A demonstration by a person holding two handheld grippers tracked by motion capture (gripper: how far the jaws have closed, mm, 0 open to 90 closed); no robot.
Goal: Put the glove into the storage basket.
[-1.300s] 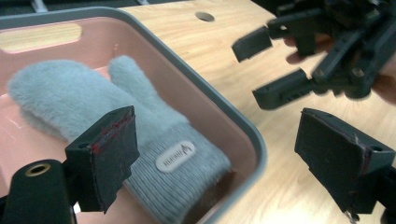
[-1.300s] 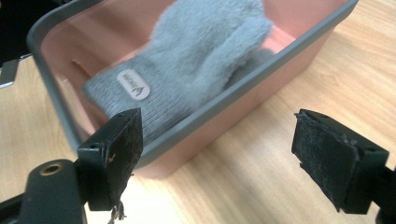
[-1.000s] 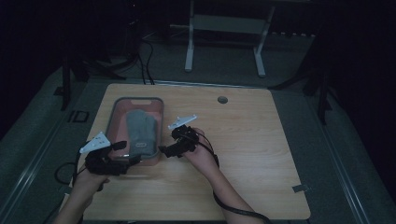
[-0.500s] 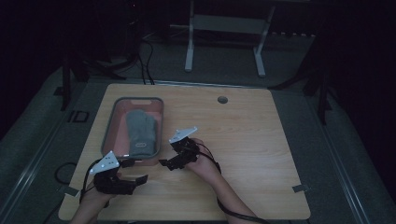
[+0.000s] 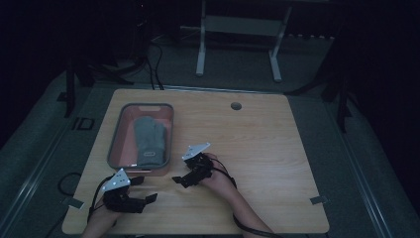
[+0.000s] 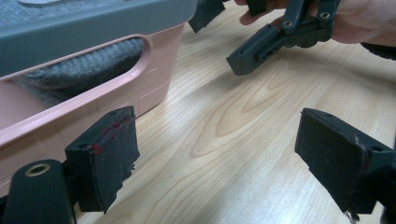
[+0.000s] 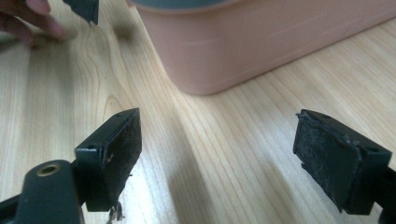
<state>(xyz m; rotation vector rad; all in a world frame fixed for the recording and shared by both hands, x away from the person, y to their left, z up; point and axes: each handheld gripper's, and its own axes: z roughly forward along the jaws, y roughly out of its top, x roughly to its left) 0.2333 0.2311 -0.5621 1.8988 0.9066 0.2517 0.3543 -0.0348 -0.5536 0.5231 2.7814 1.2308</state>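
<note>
A pink tray with a grey rim sits on the left half of the wooden table, and a grey knit mitten lies flat in it. My left gripper is low over the table just in front of the tray's near end, open and holding nothing. My right gripper hovers to the right of the tray's near corner, also open and holding nothing. In the left gripper view the jaws stand wide beside the tray wall, with the mitten visible through the handle slot. The right gripper view faces the tray's corner.
The right gripper and its hand show at the top of the left gripper view. A round cable hole sits at the table's far middle. Tape marks lie near the front corners. A metal stand and cables are on the floor beyond.
Both grippers have come down and back toward the table's near edge, away from the tray. Their jaws stayed wide apart. The tray and mitten have not moved.
</note>
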